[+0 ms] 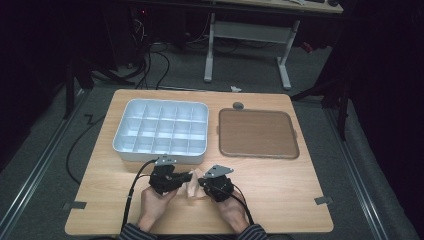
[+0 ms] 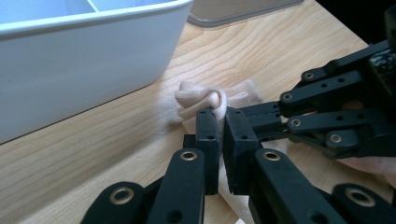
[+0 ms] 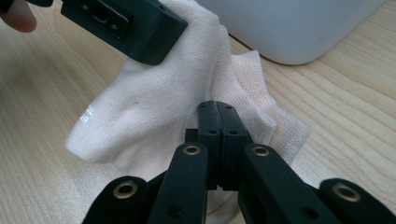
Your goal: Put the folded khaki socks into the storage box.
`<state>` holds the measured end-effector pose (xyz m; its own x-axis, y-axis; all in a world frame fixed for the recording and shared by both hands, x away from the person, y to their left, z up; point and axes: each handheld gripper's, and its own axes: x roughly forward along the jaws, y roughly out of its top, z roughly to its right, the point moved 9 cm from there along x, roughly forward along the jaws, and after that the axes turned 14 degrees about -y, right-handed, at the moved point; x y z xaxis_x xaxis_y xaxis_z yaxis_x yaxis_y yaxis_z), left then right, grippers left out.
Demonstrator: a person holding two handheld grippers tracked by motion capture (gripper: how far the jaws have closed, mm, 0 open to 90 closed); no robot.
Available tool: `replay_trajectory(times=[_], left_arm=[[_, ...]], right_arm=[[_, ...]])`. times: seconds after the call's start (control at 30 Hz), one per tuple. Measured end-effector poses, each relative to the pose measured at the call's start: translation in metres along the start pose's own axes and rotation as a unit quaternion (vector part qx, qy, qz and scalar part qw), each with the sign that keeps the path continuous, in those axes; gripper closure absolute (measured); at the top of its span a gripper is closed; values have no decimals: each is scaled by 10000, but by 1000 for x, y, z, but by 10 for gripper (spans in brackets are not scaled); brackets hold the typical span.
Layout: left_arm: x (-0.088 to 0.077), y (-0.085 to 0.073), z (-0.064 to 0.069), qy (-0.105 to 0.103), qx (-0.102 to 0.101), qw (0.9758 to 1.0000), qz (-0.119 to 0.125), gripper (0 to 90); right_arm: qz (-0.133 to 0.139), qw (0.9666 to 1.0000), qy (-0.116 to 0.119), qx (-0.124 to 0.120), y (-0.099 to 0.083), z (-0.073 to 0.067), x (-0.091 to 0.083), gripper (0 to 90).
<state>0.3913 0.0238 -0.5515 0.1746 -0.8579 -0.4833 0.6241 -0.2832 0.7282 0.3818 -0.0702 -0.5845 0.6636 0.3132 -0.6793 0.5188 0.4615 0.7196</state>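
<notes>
A cream sock lies bunched on the wooden table near its front edge, between the two hand-held grippers. My left gripper reaches in from the left and is shut on a fold of the sock; fabric shows between its jaws. My right gripper comes from the right, its jaws pressed together on the sock near the ribbed cuff. In the left gripper view the right gripper meets my own jaw tips. In the right gripper view, the left gripper holds the sock's upper part above my jaw tips.
A white bin with several compartments stands just behind the grippers at the left. A brown tray lies to its right. The bin's wall is close to the sock. Bare table stretches to the right of the hands.
</notes>
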Motion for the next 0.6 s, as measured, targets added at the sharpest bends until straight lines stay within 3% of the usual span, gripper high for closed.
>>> replay_trajectory(times=[0.2,0.43,0.6], left_arm=[[3,2,1,-166,-13,9999,27,860],[8,8,5,-192,175,9996,-69,862],[11,8,2,-307,92,9995,25,862]], right_arm=[[-35,9998,37,-190,0,-4,1,900],[7,9996,165,-226,3,-7,4,900],[40,9994,206,-277,3,-10,4,900]])
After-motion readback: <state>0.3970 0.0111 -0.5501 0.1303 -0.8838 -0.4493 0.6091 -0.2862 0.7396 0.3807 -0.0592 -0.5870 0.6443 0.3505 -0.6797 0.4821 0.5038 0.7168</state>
